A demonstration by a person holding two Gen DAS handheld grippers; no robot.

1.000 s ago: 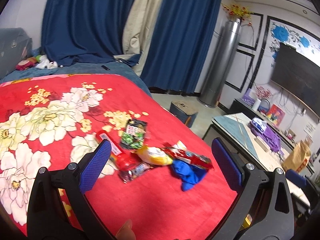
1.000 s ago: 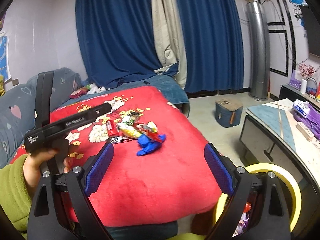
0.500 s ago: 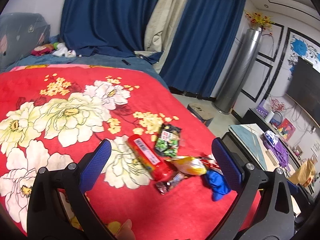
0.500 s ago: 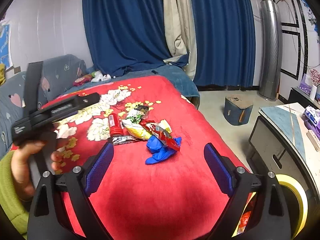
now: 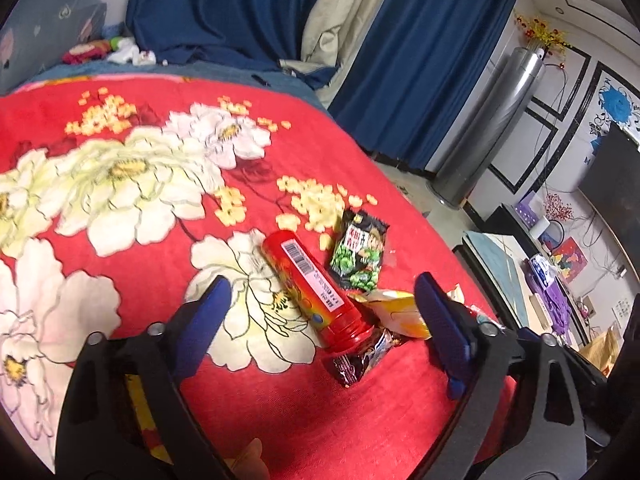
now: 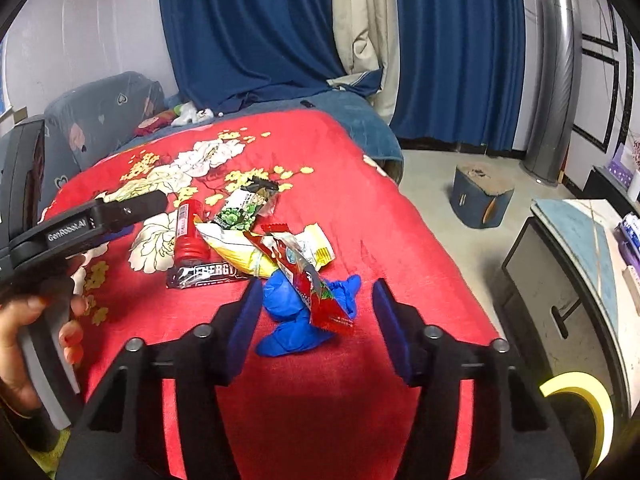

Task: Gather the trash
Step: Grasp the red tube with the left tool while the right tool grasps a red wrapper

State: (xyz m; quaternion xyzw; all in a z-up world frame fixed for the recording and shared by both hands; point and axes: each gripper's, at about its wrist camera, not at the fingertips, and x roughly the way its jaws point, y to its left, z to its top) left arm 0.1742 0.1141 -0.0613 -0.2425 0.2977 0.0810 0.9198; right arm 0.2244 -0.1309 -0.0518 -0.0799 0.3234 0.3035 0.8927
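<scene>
- The trash lay in one loose heap on a red flowered blanket (image 6: 400, 264), toward its near right part: a red tube (image 5: 310, 280), a green snack bag (image 5: 358, 258), a yellow wrapper (image 6: 240, 250), a dark bar wrapper (image 6: 208, 274), a red wrapper (image 6: 308, 276) and a blue glove (image 6: 294, 316).
- The red wrapper lay across the glove; the yellow wrapper sat at ten o'clock from it, touching the tube's cap end, with the bar wrapper just below that cap.
- The right gripper (image 6: 316, 316) stood spread wide, its blue pads on either side of the glove and red wrapper, holding nothing.
- The left gripper (image 5: 320, 316) was also spread and empty, its gap lined up on the tube's cap end, the bar wrapper at six o'clock.
- Handling, as a judgement: the wrappers and bag looked light, thin and slick, likely to crumple or slide, so pinching a flat edge or crimped seam seemed safest.
- The glove looked soft and limp; a bunched fold in its middle would give the best hold.
- The tube looked rigid and round, apt to roll; squeezing across its body near the middle seemed wise.
- A yellow-rimmed bin (image 6: 588, 408) showed at four o'clock, off the blanket's edge.
</scene>
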